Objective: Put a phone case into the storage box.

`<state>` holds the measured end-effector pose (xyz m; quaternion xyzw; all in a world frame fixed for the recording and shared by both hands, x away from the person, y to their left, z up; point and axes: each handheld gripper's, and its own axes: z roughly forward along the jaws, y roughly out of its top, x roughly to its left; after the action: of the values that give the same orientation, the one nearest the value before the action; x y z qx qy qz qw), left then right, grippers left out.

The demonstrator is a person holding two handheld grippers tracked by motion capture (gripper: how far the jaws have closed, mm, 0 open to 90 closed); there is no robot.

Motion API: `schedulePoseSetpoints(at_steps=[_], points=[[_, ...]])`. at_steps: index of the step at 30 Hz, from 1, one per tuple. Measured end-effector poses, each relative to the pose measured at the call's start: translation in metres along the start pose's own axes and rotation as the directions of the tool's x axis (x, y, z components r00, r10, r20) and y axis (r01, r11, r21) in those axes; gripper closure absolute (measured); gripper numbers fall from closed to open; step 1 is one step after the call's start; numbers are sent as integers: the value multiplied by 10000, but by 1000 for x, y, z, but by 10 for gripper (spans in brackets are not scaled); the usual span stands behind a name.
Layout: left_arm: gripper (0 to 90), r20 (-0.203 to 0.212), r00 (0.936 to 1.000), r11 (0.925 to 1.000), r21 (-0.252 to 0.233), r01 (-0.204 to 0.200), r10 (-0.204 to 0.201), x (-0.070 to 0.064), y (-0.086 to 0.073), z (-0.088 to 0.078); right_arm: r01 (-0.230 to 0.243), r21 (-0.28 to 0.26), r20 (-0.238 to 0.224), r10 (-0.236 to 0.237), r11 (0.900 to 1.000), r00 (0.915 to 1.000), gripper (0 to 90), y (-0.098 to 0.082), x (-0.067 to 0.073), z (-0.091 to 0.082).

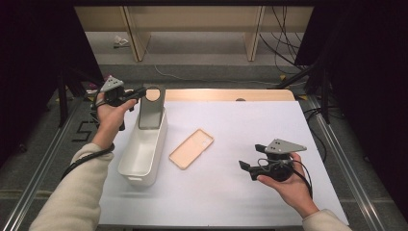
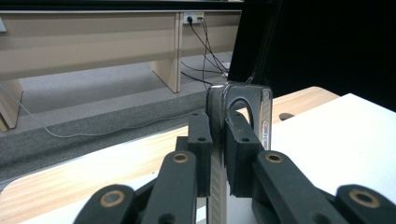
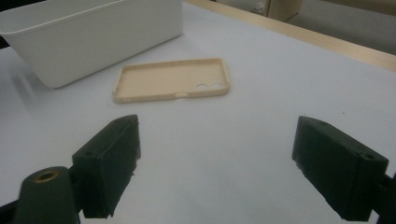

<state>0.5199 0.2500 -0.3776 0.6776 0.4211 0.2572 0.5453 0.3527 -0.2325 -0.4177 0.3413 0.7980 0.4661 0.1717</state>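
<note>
Nearest, the right claw (image 1: 251, 160) hovers over the white desk (image 1: 240, 125) with its jaws spread wide and nothing between them. Beyond it a beige phone case (image 1: 191, 148) lies flat, hollow side up, beside a white bin (image 1: 143, 150). Farther off, the left claw (image 1: 142, 91) is clenched on a dark phone case (image 1: 151, 108), held upright over the bin's far end.

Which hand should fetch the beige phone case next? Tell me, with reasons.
Right. The right tool is open and empty on the mat, facing the beige phone case with bare mat between them. The left tool is shut on the grey phone case, held upright over the white bin.
</note>
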Motion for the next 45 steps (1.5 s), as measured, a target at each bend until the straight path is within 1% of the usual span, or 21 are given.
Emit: schedulePoseSetpoints(at_steps=[5,12,37,45], points=[[817,8,10000,9999,153,-7,7,1,-3,3,13,17,-5,-13,10000,10000,161,0,0,0],[817,20,10000,9998,206,64,-64,3,-5,6,8,5,-15,-8,10000,10000,161,0,0,0],[815,-155,9995,9972,697,279,-269,11,-20,17,-14,-1,-64,14,10000,10000,161,0,0,1],[813,-183,9993,9967,738,351,-339,14,-21,18,-17,25,-73,17,10000,10000,161,0,0,1]])
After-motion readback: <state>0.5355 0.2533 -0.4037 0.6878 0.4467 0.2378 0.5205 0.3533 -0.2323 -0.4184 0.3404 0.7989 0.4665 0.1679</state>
